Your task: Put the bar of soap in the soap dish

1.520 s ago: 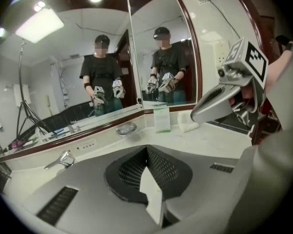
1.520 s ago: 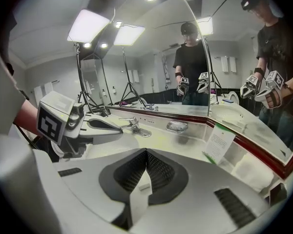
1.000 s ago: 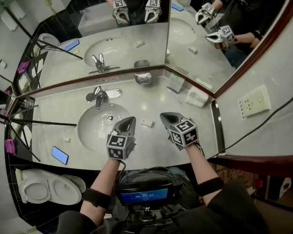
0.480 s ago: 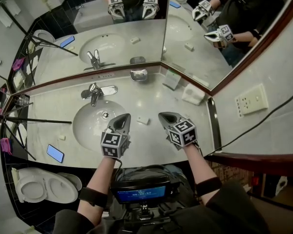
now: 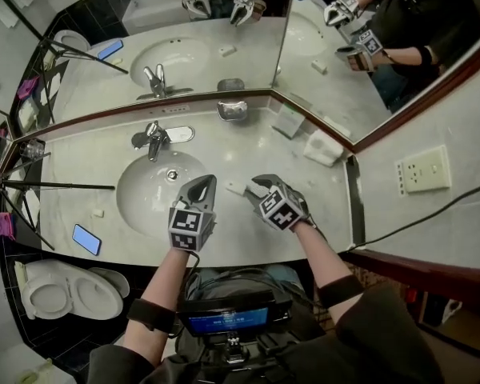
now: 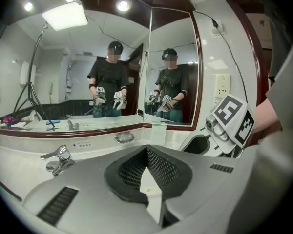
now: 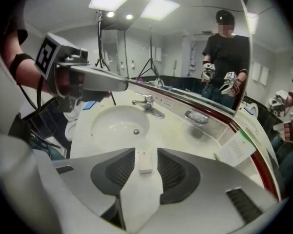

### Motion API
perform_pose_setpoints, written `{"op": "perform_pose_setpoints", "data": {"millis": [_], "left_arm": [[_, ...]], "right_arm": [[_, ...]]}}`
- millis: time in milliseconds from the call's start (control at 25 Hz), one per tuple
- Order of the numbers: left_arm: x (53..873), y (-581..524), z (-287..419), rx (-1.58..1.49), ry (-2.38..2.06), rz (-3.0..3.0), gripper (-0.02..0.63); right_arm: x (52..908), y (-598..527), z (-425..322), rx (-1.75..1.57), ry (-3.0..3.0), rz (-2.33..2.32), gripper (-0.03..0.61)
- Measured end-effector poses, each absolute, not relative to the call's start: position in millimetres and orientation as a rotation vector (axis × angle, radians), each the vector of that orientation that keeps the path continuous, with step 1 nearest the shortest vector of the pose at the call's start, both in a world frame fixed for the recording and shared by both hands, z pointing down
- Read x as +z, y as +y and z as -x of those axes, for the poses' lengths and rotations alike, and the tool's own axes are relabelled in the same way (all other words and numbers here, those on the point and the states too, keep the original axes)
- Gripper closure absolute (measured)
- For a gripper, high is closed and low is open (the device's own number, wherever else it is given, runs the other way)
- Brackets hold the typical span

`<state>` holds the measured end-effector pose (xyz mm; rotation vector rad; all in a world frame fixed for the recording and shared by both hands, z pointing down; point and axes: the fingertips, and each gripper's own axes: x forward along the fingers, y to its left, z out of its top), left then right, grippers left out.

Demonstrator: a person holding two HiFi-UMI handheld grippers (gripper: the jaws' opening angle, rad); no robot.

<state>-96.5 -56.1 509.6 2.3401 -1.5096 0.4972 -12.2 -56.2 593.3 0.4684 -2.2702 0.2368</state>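
While the left gripper (image 6: 147,155) hangs over the near part of the tabletop (image 5: 260,146) with its jaws pressed together and nothing between them, the right gripper (image 7: 146,156) beside it points down at the bar of soap (image 7: 145,163). Its jaws have just been opening and now stand spread, with the soap between them; a small gap shows on each side, so the pads do not press it. The soap lies flat on the tabletop, just right of the sink basin (image 5: 144,197). Further back stands the faucet (image 5: 152,138), and the soap dish (image 5: 233,110) sits at the back edge under the mirror (image 5: 192,46), well apart from the soap.
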Motion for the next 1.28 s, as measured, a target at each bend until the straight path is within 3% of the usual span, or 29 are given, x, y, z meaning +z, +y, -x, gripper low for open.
{"op": "perform_pose_setpoints", "data": {"millis": [360,840,1000,1280], "left_arm": [[542,-68,114,0.499,-1.537,-2.268,0.612],[569,-56,133,0.483,-1.565,-2.181,0.612],[570,-48,137,0.491,-1.568,-2.17,0.612],[572,-40,143,0.509,-1.569,-2.164,0.612]], "right_arm": [[692,-54,45,0.096,-1.993,-0.159,0.266],[751,-57,60,0.017,-1.838,-0.038,0.265],[758,-54,61,0.034,-1.809,-0.033,0.379],[752,-57,61,0.06,-1.831,-0.076,0.397]]}}
